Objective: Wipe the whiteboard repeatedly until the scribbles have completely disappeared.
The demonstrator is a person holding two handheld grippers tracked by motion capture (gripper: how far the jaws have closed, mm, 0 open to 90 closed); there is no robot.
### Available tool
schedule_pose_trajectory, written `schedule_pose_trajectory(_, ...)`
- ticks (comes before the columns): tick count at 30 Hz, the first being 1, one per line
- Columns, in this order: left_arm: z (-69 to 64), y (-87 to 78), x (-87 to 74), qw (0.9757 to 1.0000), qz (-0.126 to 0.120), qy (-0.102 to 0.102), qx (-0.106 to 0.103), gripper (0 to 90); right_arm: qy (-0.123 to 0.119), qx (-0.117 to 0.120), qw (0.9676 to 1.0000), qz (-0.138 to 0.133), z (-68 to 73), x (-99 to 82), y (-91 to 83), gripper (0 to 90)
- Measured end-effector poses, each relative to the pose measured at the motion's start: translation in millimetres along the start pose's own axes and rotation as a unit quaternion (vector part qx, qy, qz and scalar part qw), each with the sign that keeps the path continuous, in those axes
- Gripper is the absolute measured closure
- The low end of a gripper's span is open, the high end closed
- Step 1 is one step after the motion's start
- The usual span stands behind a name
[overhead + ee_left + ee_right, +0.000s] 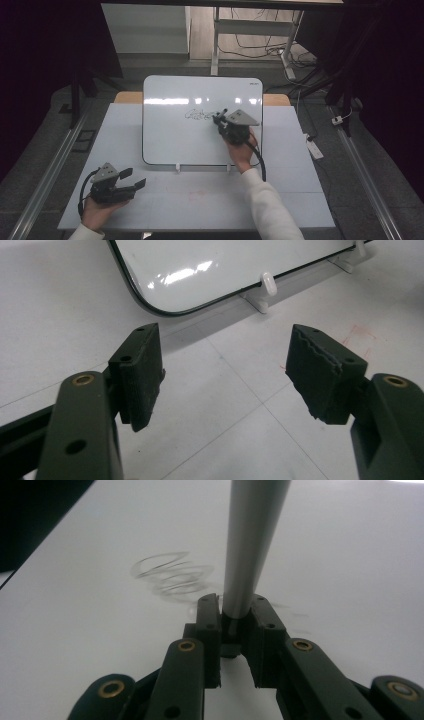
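Right tool (220,120) clamped on a grey marker (248,550), jaws pressed against its lower barrel, seen in the right gripper view. Marker located over the whiteboard (165,140), near the middle of the board's upper half, just right of a dark scribble (199,115); tip end hidden beyond the frame, so contact with the board surface cannot be confirmed. Long axis running straight out from between the jaws, continuing the line of the tool, pointing away from the hand and toward the far left of the board in the high view; barrel tapering, wider toward the far end. Handling judged as follows: light, rigid, smooth-sided and round, hence liable to roll or slip in the pads if pressed sideways; grip best kept on the narrow rear section, square across the barrel, as now held. Whiteboard propped at a slant on two small white feet (268,284) on the white desk (300,190); glossy, likely to shift under hard pressure. Left tool (131,179) spread wide and holding nothing, resting low on the desk near its front left corner, well apart from the board's lower edge.
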State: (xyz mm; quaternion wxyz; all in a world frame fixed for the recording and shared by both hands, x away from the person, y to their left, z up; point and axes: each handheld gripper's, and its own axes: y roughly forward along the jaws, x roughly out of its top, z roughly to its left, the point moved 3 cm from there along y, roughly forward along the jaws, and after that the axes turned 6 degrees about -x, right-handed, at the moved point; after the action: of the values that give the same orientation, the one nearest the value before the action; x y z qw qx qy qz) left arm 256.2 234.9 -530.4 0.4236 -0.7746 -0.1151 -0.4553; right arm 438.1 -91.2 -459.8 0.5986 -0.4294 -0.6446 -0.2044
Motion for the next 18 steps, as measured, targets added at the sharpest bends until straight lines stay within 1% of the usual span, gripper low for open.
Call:
schedule_pose_trajectory(1,0.0,0.5,-0.4,1.0000,0.002,0.000,0.000,31.6,-0.017,-0.003,0.9998,0.001,2.5,1.9,2.0,77.4)
schedule_pose_trajectory(2,-0.2,0.3,-0.9,1.0000,0.002,0.001,0.000,31.6,-0.017,-0.003,0.9998,0.001,2.5,1.9,2.0,77.4)
schedule_pose_trajectory(3,-0.5,-0.7,-1.1,1.0000,0.002,0.002,0.001,31.6,-0.003,-0.011,0.9999,-0.005,-3.8,3.1,2.2,77.3)
schedule_pose_trajectory(4,-0.8,-2.1,-1.0,1.0000,-0.001,0.002,0.001,31.6,0.017,-0.023,0.9995,-0.011,-11.7,4.4,1.5,77.3)
schedule_pose_trajectory(5,-0.5,-2.9,-0.7,1.0000,-0.003,0.001,0.001,31.6,0.036,-0.029,0.9988,-0.015,-18.5,5.0,0.8,77.3)
schedule_pose_trajectory(6,0.1,-2.9,-0.5,1.0000,-0.004,0.000,0.001,31.6,0.040,-0.028,0.9987,-0.014,-18.5,4.7,0.6,77.3)
schedule_pose_trajectory(7,0.8,-2.2,-0.4,1.0000,-0.003,-0.001,0.001,31.6,0.008,-0.015,0.9998,-0.005,-8.1,3.7,0.6,77.3)
schedule_pose_trajectory(8,1.2,-1.5,-0.5,1.0000,-0.002,-0.001,0.001,31.6,-0.005,-0.013,0.9999,-0.003,-5.2,3.3,0.6,77.3)
schedule_pose_trajectory(9,1.4,-0.7,-0.6,1.0000,0.000,-0.001,0.000,31.6,-0.013,-0.014,0.9998,-0.003,-5.8,3.6,0.9,77.3)
schedule_pose_trajectory(10,1.0,-0.3,-0.7,1.0000,0.001,0.001,0.000,31.6,-0.013,-0.014,0.9998,-0.003,-5.8,3.6,0.9,77.3)
schedule_pose_trajectory(11,0.5,-0.6,-0.8,1.0000,0.001,0.002,-0.001,31.6,-0.002,-0.019,0.9998,-0.006,-11.5,4.9,1.3,77.3)
schedule_pose_trajectory(12,-0.1,-1.1,-0.8,1.0000,0.000,0.003,0.000,31.6,0.017,-0.032,0.9993,-0.012,-20.4,7.4,1.3,77.3)
schedule_pose_trajectory(13,-0.6,-1.8,-0.6,1.0000,-0.002,0.002,0.001,31.6,0.053,-0.052,0.9970,-0.024,-38.7,13.9,1.9,77.3)
schedule_pose_trajectory(15,0.1,-2.3,-0.4,1.0000,-0.004,0.000,0.001,31.6,0.055,-0.053,0.9969,-0.021,-40.7,15.9,3.0,77.3)
schedule_pose_trajectory(16,0.6,-2.2,-0.4,1.0000,-0.003,-0.001,0.001,31.6,0.044,-0.055,0.9974,-0.019,-38.3,16.6,3.5,77.3)
schedule_pose_trajectory(17,1.2,-1.6,-0.5,1.0000,-0.003,-0.001,0.001,31.6,0.032,-0.042,0.9985,-0.016,-32.8,16.0,4.1,77.3)
schedule_pose_trajectory(18,1.8,-1.0,-0.7,1.0000,-0.001,-0.001,0.001,31.6,0.021,-0.025,0.9994,-0.010,-25.5,14.3,4.9,77.3)
